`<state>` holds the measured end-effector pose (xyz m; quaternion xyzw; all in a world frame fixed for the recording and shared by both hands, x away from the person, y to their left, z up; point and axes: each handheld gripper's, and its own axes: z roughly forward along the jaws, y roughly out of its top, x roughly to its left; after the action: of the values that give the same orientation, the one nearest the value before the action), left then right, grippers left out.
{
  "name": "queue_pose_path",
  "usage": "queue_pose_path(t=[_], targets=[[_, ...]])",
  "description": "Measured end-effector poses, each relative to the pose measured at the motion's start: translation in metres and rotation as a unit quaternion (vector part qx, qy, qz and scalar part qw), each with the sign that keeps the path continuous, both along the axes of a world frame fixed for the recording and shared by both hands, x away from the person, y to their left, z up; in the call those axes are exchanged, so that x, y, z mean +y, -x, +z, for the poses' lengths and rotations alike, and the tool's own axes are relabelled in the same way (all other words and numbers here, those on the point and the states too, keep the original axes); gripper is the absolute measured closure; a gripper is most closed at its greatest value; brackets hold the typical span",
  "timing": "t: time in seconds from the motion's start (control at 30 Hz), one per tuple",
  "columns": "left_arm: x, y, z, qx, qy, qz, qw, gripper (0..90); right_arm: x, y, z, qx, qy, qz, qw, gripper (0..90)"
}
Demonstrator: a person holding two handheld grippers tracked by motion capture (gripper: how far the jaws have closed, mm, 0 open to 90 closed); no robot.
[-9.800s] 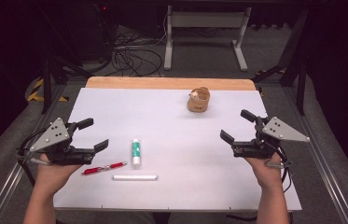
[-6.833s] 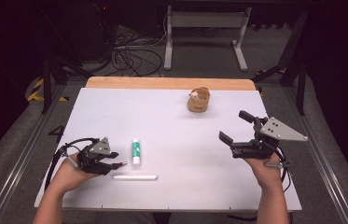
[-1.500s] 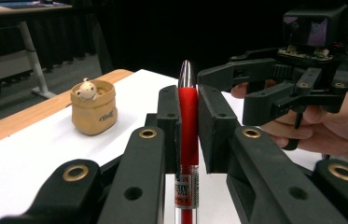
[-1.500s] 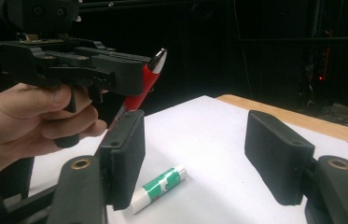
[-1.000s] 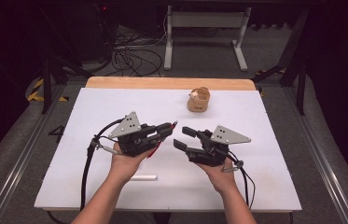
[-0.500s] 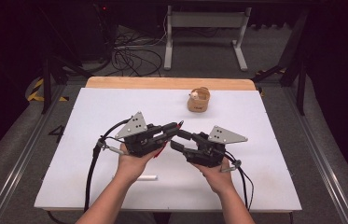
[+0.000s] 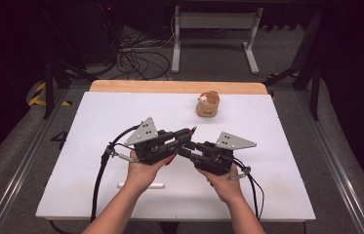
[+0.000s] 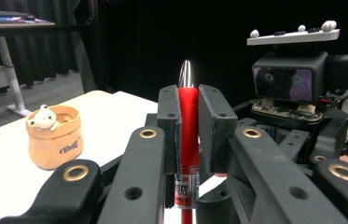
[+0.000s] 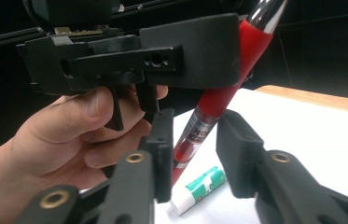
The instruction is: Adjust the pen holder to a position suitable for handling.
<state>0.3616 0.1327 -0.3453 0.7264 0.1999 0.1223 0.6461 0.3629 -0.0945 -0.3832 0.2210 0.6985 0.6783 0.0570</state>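
Over the middle of the white tabletop, both hands met, raised off the surface. The left hand-held gripper had its jaws clamped tight on a red pen, pads pressed flat against the barrel on both sides. In the left gripper view the pen stood upright between the pads, its silver tip poking out above them and its labelled clear section below. In the high view that left hand-held gripper pointed right and slightly away, the pen's tip showing just past it.

The right hand-held gripper faced it, and its jaws had just been closing. In its own view the pen slanted between them, the labelled lower part in the gap; the left pad looked close to it or touching, while the right pad stood apart from it, so no grip there yet. From above, the right hand-held gripper sat nose to nose with the left one.

Beneath, a glue stick with a green band lay on the tabletop. A white stick lay near the left forearm. Farther back, near the wooden edge, stood a tan pot with a small white figure in it.
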Motion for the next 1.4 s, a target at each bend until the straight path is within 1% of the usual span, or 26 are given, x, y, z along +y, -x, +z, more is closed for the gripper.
queue_pose_path(t=[0.1, 0.13, 0.17, 0.2, 0.27, 0.43, 0.47, 0.5, 0.53, 0.57, 0.63, 0.67, 0.7, 0.83, 0.93, 1.03, 1.1, 1.2, 1.27, 1.4], targets=[[0.000, 0.001, 0.000, 0.000, -0.002, -0.001, 1.0000, 80.1, 0.000, -0.001, 0.000, 0.006, -0.004, 0.004, 1.0000, 72.0], [0.001, 0.001, 0.000, -0.001, -0.002, -0.001, 1.0000, 80.0, -0.001, -0.002, -0.001, 0.016, -0.008, 0.008, 0.9998, 73.6], [0.001, 0.001, 0.001, -0.002, -0.001, -0.003, 1.0000, 80.0, -0.001, -0.002, -0.001, 0.016, -0.008, 0.008, 0.9998, 73.6], [0.001, 0.001, 0.001, -0.002, -0.001, -0.005, 1.0000, 79.6, -0.003, -0.003, -0.001, 0.021, -0.012, 0.006, 0.9997, 76.6], [0.002, 0.002, 0.002, -0.001, 0.002, -0.009, 1.0000, 78.8, -0.005, -0.004, -0.002, 0.025, -0.015, 0.004, 0.9996, 78.9], [0.002, 0.002, 0.001, 0.004, -0.008, -0.008, 0.9999, 76.8, -0.004, -0.004, -0.003, 0.023, 0.000, -0.005, 0.9997, 79.6], [0.003, 0.003, 0.001, 0.006, -0.010, -0.007, 0.9999, 76.8, -0.004, -0.004, -0.003, 0.023, 0.000, -0.005, 0.9997, 79.6], [0.003, 0.003, 0.001, 0.007, -0.012, -0.008, 0.9999, 76.3, -0.003, -0.004, -0.003, 0.020, 0.005, -0.008, 0.9998, 79.7], [0.003, 0.003, 0.001, 0.009, -0.019, -0.009, 0.9997, 72.7, -0.002, -0.003, -0.002, 0.016, 0.016, -0.013, 0.9997, 79.7], [0.003, 0.003, 0.001, 0.009, -0.019, -0.009, 0.9997, 70.3, -0.002, -0.003, -0.002, 0.016, 0.016, -0.013, 0.9997, 79.7], [0.004, 0.005, 0.000, 0.011, -0.030, -0.012, 0.9994, 68.5, -0.002, -0.003, -0.002, 0.007, 0.026, -0.024, 0.9993, 79.7], [0.005, 0.005, 0.000, 0.009, -0.035, -0.011, 0.9993, 68.3, -0.002, -0.002, -0.002, -0.002, 0.041, -0.032, 0.9986, 79.8], [0.007, 0.006, -0.001, 0.008, -0.038, -0.013, 0.9992, 68.2, -0.002, -0.002, -0.002, -0.006, 0.044, -0.038, 0.9983, 79.8], [0.014, 0.007, -0.003, 0.012, -0.040, -0.010, 0.9991, 67.3, -0.004, -0.002, -0.001, -0.010, 0.047, -0.046, 0.9978, 79.8], [0.018, 0.007, -0.003, 0.013, -0.050, -0.005, 0.9986, 64.9, -0.006, -0.003, 0.001, -0.017, 0.053, -0.055, 0.9969, 79.8], [0.023, 0.009, -0.003, 0.008, -0.055, -0.001, 0.9985, 62.8, -0.008, -0.004, 0.003, -0.027, 0.060, -0.064, 0.9958, 79.8], [0.026, 0.010, -0.002, 0.010, -0.055, 0.000, 0.9984, 59.6, -0.009, -0.004, 0.005, -0.032, 0.067, -0.071, 0.9947, 79.8], [0.031, 0.011, -0.002, 0.008, -0.062, 0.006, 0.9980, 57.2, -0.010, -0.005, 0.006, -0.038, 0.075, -0.079, 0.9933, 79.8], [0.036, 0.012, -0.002, 0.009, -0.061, 0.010, 0.9980, 55.7, -0.011, -0.005, 0.007, -0.043, 0.079, -0.084, 0.9924, 79.9], [0.043, 0.012, -0.005, 0.012, -0.067, 0.018, 0.9975, 52.2, -0.014, -0.006, 0.009, -0.046, 0.079, -0.092, 0.9916, 79.9]])
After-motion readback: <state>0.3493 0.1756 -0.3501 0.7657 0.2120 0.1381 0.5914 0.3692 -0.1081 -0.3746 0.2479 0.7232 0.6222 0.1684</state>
